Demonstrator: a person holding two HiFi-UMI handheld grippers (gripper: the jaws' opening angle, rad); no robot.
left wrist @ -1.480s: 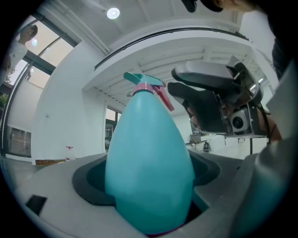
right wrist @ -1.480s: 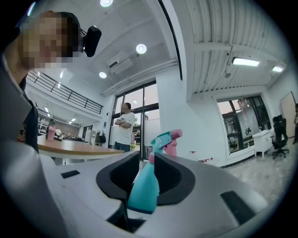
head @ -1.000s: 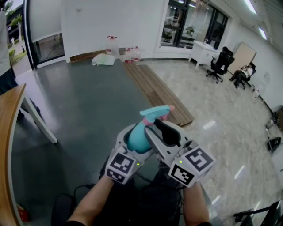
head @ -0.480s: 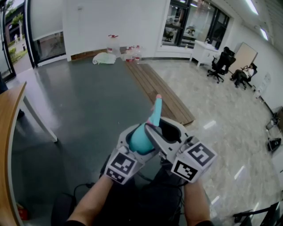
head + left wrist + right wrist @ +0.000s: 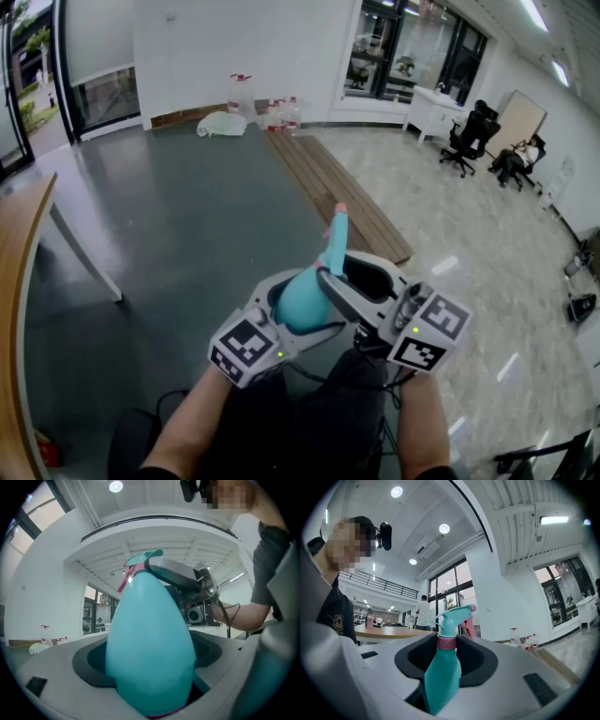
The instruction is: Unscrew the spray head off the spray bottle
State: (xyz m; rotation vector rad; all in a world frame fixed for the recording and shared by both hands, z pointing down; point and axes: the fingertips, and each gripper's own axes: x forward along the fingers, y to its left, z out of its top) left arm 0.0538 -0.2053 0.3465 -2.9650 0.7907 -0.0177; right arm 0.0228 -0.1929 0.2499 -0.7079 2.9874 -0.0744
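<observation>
The left claw (image 5: 151, 677) is clenching the bottle (image 5: 150, 634) in mid-air over the floor (image 5: 187, 216), while the right claw (image 5: 446, 645) is closing on the head (image 5: 452, 615) at its base, pads touching it. If either grip is slipping, the bottle may be spinning with the head instead of unthreading, or dropping. I am counting one bottle, one head and two claws.

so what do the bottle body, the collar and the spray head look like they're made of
Bottle body: likely plastic, opaque teal, smooth with a soft sheen. Collar: pink, probably plastic, surface looks finely textured, hard to tell. Spray head: teal moulded plastic, by its thin trigger and sharp edges.
</observation>
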